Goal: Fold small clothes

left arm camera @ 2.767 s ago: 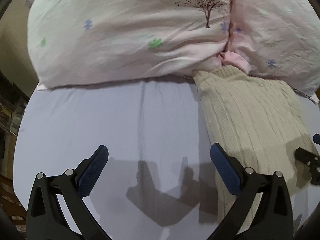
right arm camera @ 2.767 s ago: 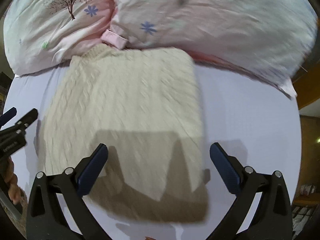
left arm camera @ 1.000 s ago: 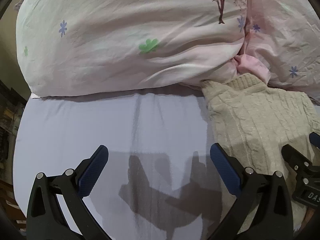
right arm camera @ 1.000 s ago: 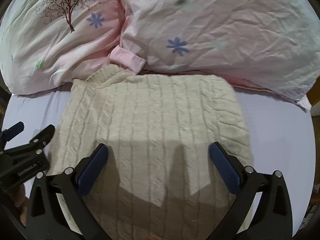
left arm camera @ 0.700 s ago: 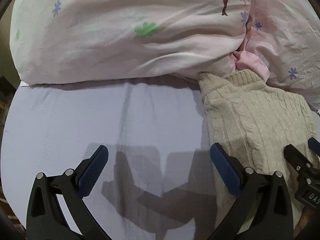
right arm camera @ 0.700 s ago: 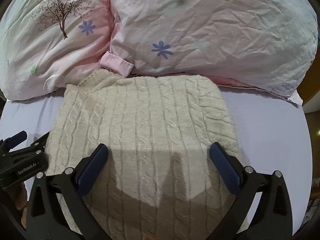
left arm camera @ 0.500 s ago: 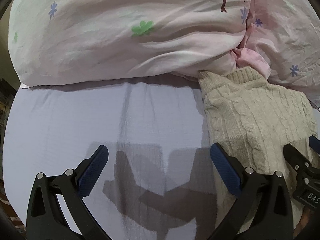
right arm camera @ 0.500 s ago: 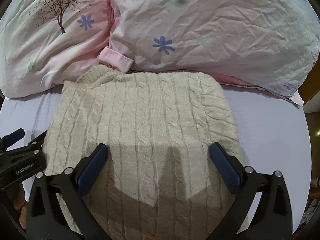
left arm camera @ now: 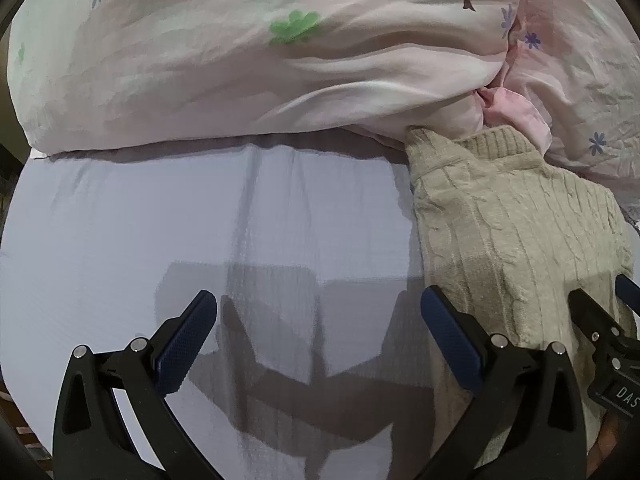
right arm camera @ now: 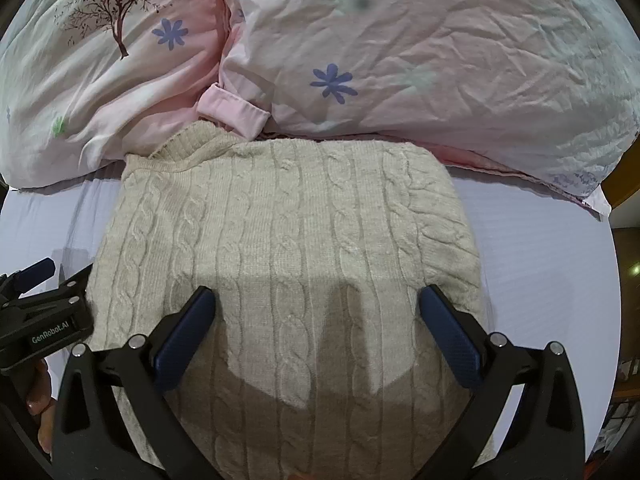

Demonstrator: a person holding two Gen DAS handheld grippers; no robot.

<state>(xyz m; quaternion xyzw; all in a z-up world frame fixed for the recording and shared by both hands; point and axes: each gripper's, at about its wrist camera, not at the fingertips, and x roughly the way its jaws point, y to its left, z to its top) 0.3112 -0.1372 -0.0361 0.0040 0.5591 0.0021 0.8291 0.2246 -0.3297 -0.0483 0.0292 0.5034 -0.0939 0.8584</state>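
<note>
A cream cable-knit sweater [right arm camera: 288, 240] lies folded flat on the pale blue bed sheet [right arm camera: 536, 248], its ribbed collar against the duvet. My right gripper [right arm camera: 316, 312] is open and empty, hovering over the sweater's near half with both fingers above the knit. My left gripper [left arm camera: 318, 316] is open and empty over bare sheet [left arm camera: 160, 232], just left of the sweater [left arm camera: 500, 236]. The left gripper also shows at the left edge of the right wrist view [right arm camera: 44, 312]. The right gripper's tip shows at the right edge of the left wrist view [left arm camera: 608, 320].
A bulky pink floral duvet [right arm camera: 400, 48] piles along the far side of the bed, also seen in the left wrist view [left arm camera: 240, 52]. A pink cuff-like fold [right arm camera: 234, 114] touches the sweater's collar. A dark wooden edge [right arm camera: 624, 188] shows at right.
Both grippers have moved forward toward the duvet, staying open. The sweater has not moved.
</note>
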